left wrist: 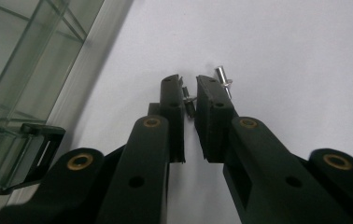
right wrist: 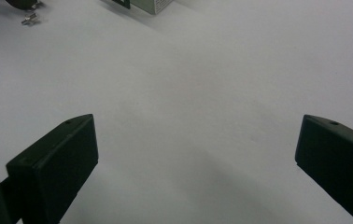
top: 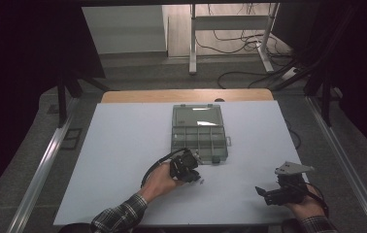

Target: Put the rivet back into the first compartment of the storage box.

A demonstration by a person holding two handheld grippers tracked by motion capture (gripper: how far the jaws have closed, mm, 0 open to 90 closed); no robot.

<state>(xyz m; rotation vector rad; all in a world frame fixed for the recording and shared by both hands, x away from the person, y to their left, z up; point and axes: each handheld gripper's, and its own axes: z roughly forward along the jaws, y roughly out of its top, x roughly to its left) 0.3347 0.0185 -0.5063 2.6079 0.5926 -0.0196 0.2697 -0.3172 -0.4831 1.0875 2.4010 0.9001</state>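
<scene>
My left gripper [top: 196, 178] [left wrist: 188, 86] points down at the white table top just in front of a clear plastic compartment box [top: 198, 132] [left wrist: 20, 70]. Its jaws stand almost together, shut on a small metal rivet [left wrist: 188, 100] pinched between the pads. A second rivet [left wrist: 223, 81] lies on the table against the outside of one fingertip. My right gripper [top: 263, 193] [right wrist: 198, 140] rests near the table's front right edge, jaws wide open over bare white surface with nothing between them. Far off in the right gripper view a loose rivet [right wrist: 29, 19] lies on the table.
The box's lid lies open towards the far side and its dark latch [left wrist: 34, 149] sticks out near my left gripper. A white sheet [top: 123, 145] covers the table, with a wooden strip [top: 186, 95] at the far edge. Cables and a metal stand lie on the floor beyond.
</scene>
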